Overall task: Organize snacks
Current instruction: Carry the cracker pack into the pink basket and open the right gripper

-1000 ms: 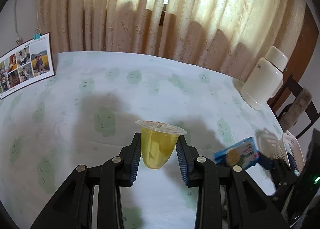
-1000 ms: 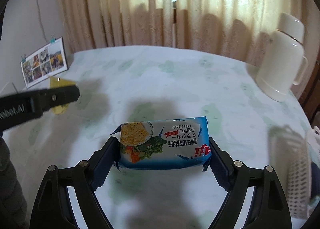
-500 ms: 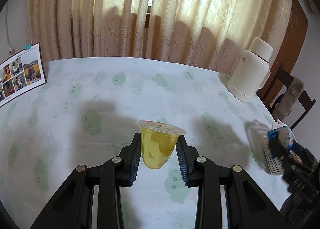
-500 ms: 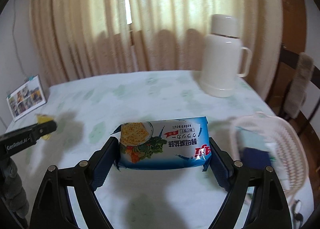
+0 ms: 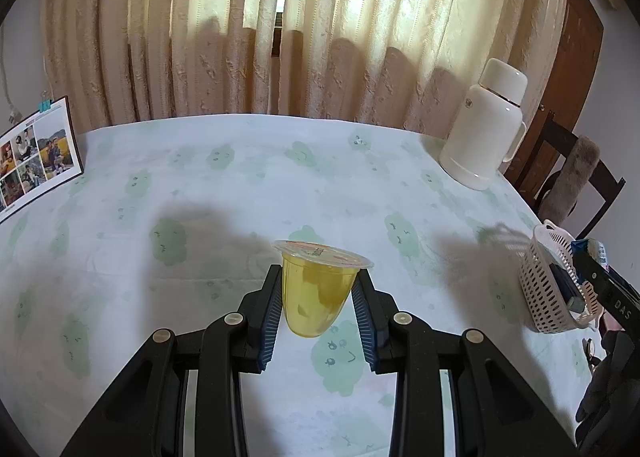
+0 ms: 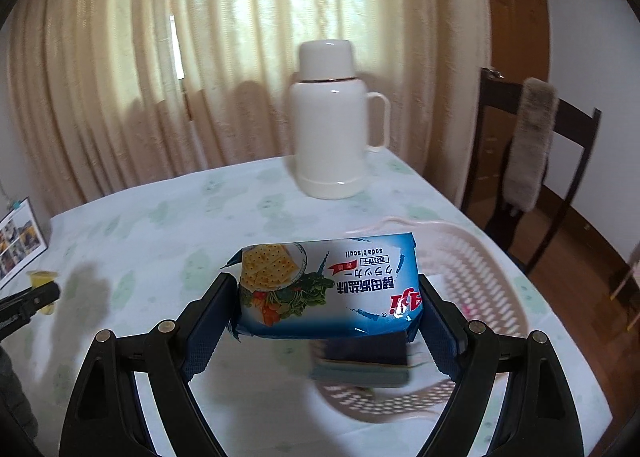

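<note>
My left gripper is shut on a yellow jelly cup with a clear foil lid, held above the tablecloth. My right gripper is shut on a blue soda biscuit pack, gripped by its two ends and held over the pink slotted basket. A dark blue box lies in the basket under the pack. In the left wrist view the basket stands at the right table edge, with the right gripper's finger over it. The jelly cup shows far left in the right wrist view.
A white thermos jug stands at the back right of the table. A photo calendar leans at the left. A dark wooden chair with a furry strip stands beyond the right edge. Curtains hang behind.
My right gripper has swung to the right with the biscuit pack, from mid-table to over the basket. The left gripper drifted slightly with the jelly cup still held.
</note>
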Motion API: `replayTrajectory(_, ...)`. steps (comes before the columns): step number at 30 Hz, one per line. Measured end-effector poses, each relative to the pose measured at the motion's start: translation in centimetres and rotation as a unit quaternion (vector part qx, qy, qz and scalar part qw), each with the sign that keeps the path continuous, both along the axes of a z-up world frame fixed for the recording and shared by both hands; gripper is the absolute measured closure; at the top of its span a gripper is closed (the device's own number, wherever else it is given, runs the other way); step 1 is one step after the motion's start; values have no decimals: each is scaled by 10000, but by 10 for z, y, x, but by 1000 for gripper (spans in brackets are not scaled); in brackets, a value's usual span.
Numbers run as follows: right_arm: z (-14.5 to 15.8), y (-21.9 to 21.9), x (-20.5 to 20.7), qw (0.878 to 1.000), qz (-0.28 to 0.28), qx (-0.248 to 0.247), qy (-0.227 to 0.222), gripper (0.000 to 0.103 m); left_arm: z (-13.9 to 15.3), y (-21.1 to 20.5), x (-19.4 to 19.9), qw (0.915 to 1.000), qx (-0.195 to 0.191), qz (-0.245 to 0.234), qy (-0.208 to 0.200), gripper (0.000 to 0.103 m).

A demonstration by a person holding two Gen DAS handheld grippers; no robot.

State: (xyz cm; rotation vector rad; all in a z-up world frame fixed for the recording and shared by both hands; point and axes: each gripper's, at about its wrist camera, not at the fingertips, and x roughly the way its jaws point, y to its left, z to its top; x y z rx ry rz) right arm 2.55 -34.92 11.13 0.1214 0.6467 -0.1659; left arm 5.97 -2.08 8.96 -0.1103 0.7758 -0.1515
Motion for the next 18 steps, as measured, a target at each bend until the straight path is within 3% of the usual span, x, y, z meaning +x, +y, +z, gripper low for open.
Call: replayTrajectory(18, -32, -48, 0, 9972, -516, 415, 356, 12, -7, -11, -3, 9999, 93, -67, 54, 72)
